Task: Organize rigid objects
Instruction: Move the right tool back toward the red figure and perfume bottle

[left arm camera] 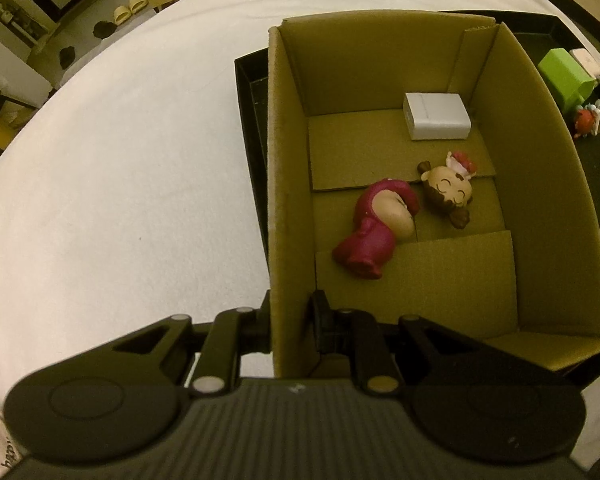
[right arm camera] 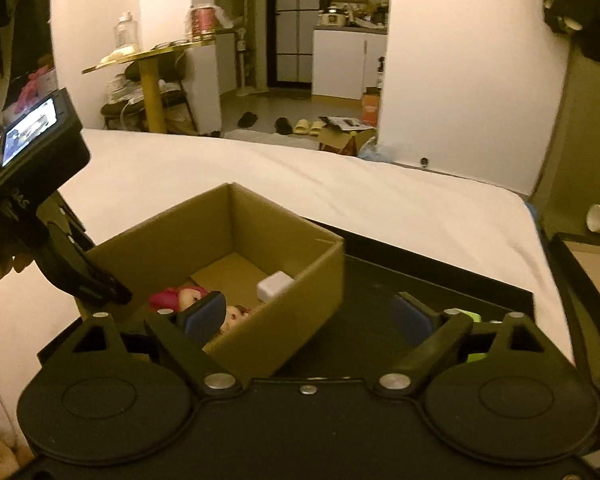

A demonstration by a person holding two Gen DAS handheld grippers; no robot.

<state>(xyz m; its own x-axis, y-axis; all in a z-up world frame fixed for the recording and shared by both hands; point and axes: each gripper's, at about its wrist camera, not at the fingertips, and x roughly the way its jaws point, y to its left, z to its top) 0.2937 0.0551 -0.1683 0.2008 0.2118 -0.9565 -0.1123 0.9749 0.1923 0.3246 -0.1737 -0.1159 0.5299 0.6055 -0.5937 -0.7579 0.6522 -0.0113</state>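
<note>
The left gripper (left arm camera: 290, 320) pinches the cardboard box (left arm camera: 284, 168) wall, apparently steadying it, while the right gripper (right arm camera: 312, 316), wide and empty, hovers beside the box near the doll (left arm camera: 384, 216) inside.

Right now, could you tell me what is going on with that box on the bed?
A person is sorting small things into a cardboard box that stands on a black tray. The left hand-held gripper is shut on the box's near wall, steadying it. The right hand-held gripper is open and holds nothing. A pink figurine, a brown-haired doll head and a white block lie inside.
</note>
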